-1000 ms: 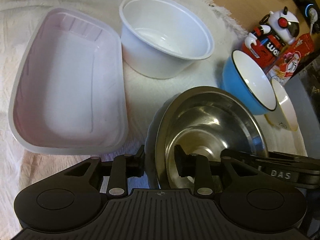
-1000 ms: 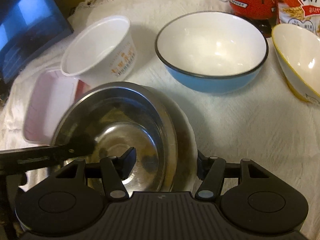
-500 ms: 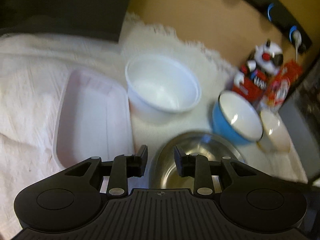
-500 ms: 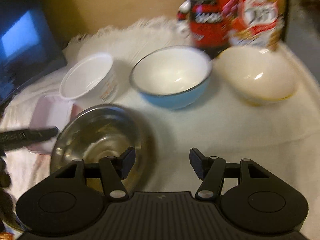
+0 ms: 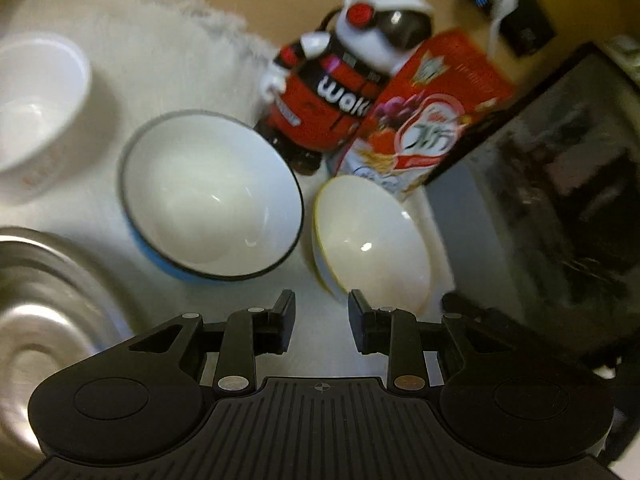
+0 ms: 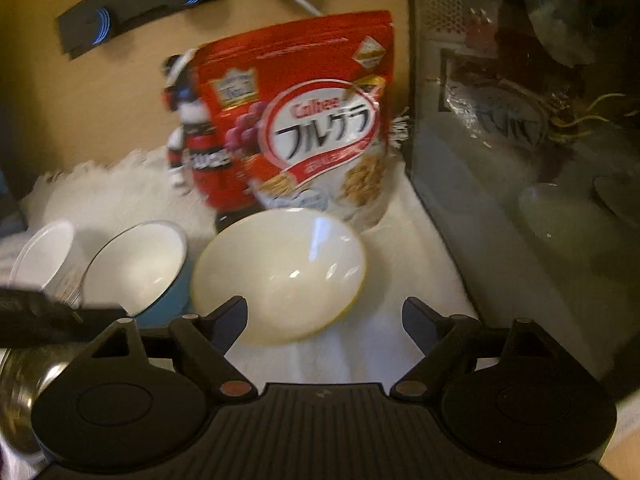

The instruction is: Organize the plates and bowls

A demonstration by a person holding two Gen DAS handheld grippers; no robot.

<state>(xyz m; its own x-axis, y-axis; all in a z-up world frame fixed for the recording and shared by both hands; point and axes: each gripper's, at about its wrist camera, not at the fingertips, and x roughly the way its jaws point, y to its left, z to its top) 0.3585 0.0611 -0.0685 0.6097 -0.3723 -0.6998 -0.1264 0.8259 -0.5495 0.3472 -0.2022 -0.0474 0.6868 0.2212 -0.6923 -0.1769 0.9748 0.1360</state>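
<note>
The right gripper [image 6: 324, 320] hangs nearest, fingers spread wide and empty, just short of the yellow-rimmed white bowl [image 6: 280, 276]. The left gripper [image 5: 321, 316] has its fingers parted too, holding nothing, over the white cloth [image 5: 168, 60]. A steel bowl [image 5: 44, 292] sits to its left. Beyond, the blue bowl [image 5: 212, 200] stands just beside the yellow-rimmed one, with the white plastic cup [image 5: 36, 112] further left. Behind them stand a robot figurine [image 5: 344, 80] and a red cereal bag [image 6: 312, 120].
</note>
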